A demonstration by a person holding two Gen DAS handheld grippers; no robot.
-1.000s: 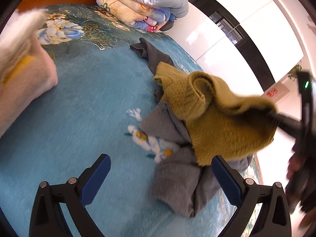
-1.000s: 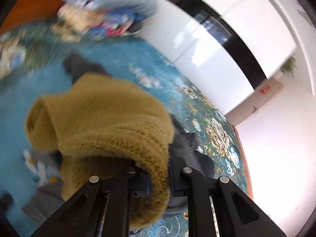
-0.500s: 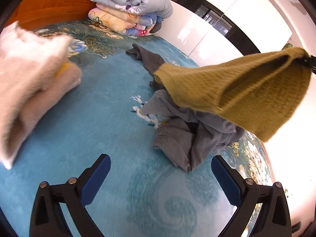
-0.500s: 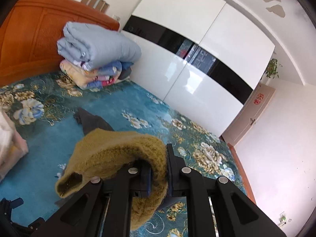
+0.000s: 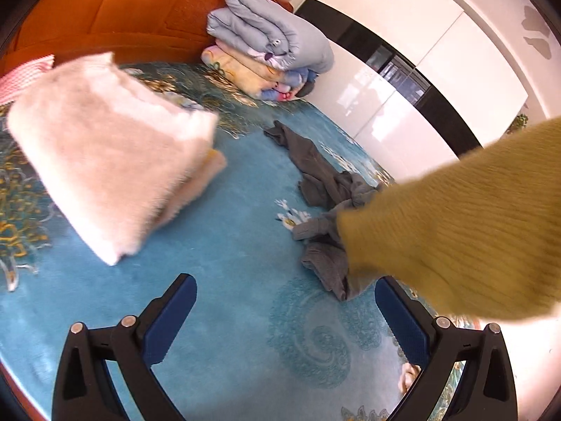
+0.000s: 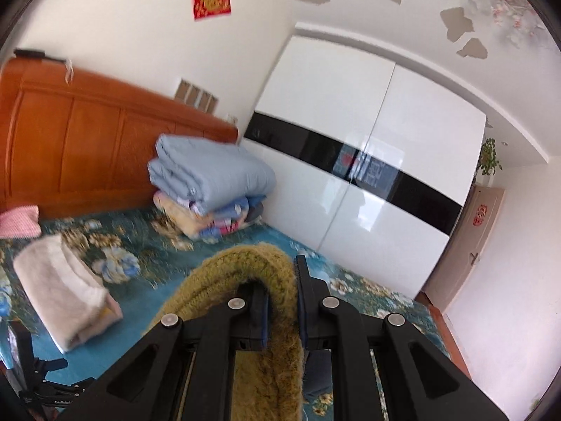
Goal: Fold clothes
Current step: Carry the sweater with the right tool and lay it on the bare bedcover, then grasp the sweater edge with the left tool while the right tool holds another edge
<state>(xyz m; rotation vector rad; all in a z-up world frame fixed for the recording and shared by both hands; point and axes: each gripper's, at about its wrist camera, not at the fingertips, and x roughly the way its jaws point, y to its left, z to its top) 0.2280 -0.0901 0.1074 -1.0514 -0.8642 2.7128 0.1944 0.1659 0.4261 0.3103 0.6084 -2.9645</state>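
Though lifted, mustard sweater [image 6: 277, 301] between right tongs [image 6: 283, 307].

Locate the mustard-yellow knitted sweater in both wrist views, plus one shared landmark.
Left wrist: the mustard-yellow knitted sweater fills the right side, hanging over the grey clothes pile; the left gripper is open and empty below.
Right wrist: bottom centre, its edge pinched in the right gripper, draping down between the arms.
Shared landmark: the folded light-blue quilt stacked against the orange wooden headboard.
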